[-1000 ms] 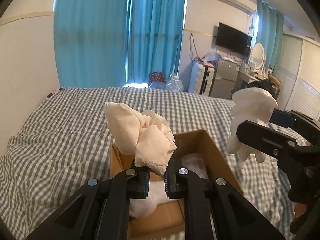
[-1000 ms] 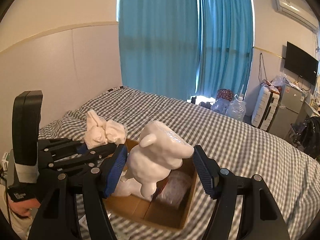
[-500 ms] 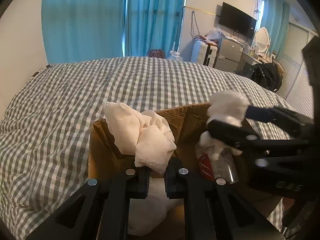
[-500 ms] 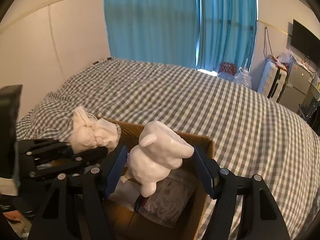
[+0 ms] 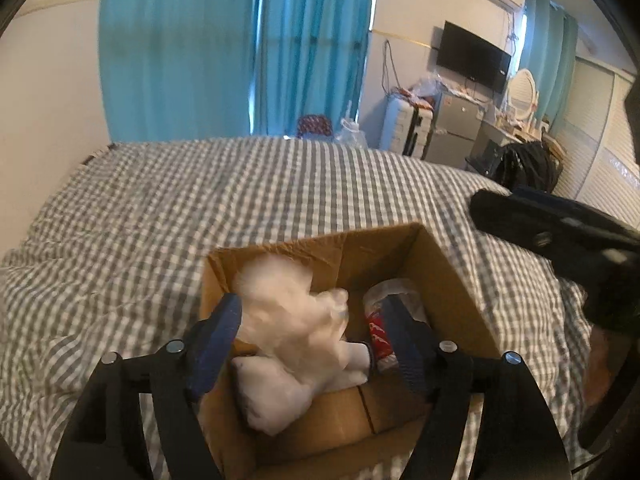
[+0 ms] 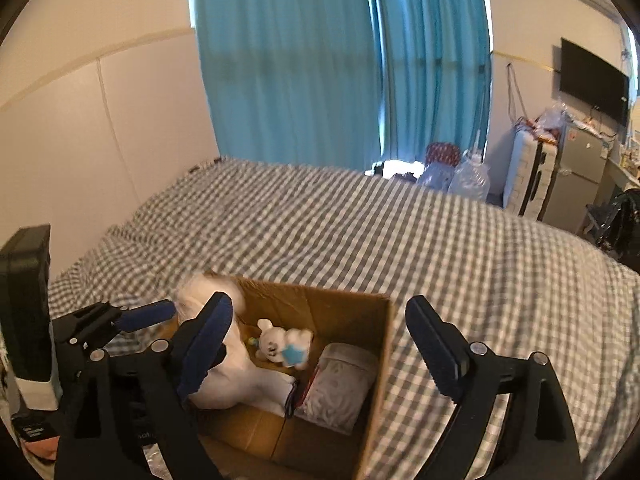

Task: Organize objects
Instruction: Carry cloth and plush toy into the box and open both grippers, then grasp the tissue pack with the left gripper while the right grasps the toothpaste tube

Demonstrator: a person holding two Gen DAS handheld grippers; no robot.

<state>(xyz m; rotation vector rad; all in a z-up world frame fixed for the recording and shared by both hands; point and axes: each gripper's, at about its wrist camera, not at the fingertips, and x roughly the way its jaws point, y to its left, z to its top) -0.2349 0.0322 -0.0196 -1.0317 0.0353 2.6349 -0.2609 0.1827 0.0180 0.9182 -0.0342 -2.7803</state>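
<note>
A brown cardboard box point(image 5: 444, 264) point(image 6: 348, 312) sits on the checked bed. Inside lie a cream cloth bundle point(image 5: 296, 316) point(image 6: 200, 292), blurred, a white bear figure point(image 6: 280, 344) and a clear plastic packet with a red label point(image 5: 380, 332) point(image 6: 340, 380). My left gripper point(image 5: 312, 340) is open and empty just above the box's near side. It also shows in the right wrist view point(image 6: 148, 316). My right gripper point(image 6: 320, 348) is open and empty above the box. One of its fingers point(image 5: 520, 224) shows at the right of the left wrist view.
The grey checked bedspread point(image 5: 240, 200) stretches to the teal curtains point(image 6: 320, 60). A white wall panel point(image 6: 100, 140) runs along the left. A suitcase, small fridge and water bottles point(image 6: 468, 180) stand past the bed's far side.
Both grippers have opened. The cream cloth bundle dropped from the left one and the white bear from the right one into the box. Both grippers have lifted away.
</note>
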